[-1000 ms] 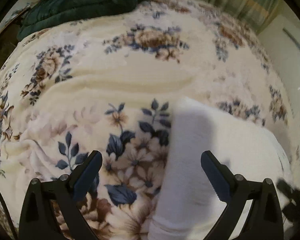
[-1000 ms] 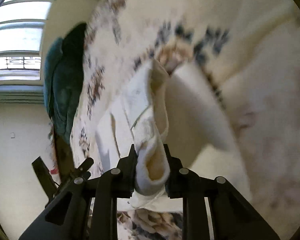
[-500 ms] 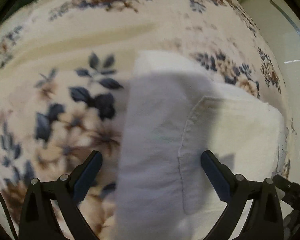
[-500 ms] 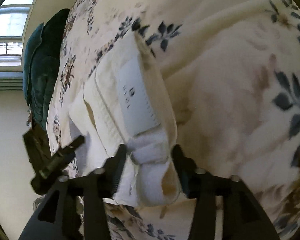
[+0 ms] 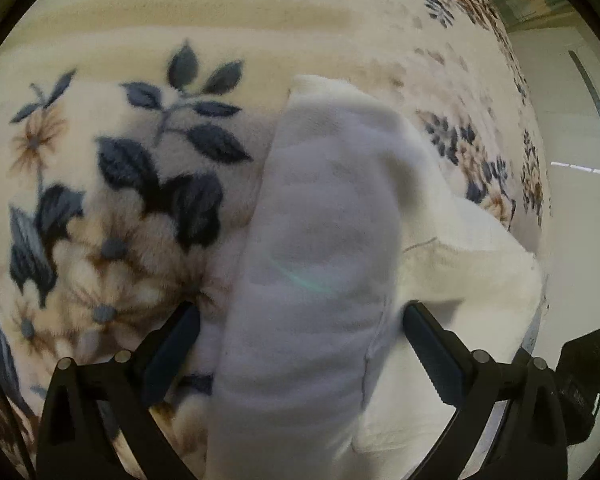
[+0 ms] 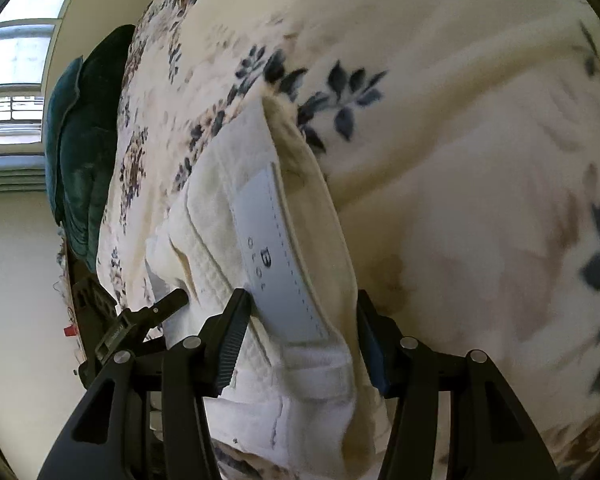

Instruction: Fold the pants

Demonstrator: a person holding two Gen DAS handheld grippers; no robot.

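The white pants (image 5: 320,248) lie folded in a thick bundle on the floral blanket (image 5: 132,184). My left gripper (image 5: 300,320) is open, its jaws wide apart on either side of the bundle's near end. In the right wrist view the pants (image 6: 220,216) show their waistband with a grey label (image 6: 276,248). My right gripper (image 6: 300,320) is open, its fingers standing either side of the waistband without pinching it. The left gripper (image 6: 140,316) shows at the lower left of that view.
The cream blanket with blue and brown flowers (image 6: 460,160) covers the whole bed. Dark green cushions (image 6: 80,152) lie at the bed's far end under a window (image 6: 16,60). A pale wall (image 5: 572,152) stands beyond the bed's right edge.
My right gripper has opened and let go of the waistband, which now lies on the bed. My left gripper, open throughout, has moved in closer over the folded bundle.
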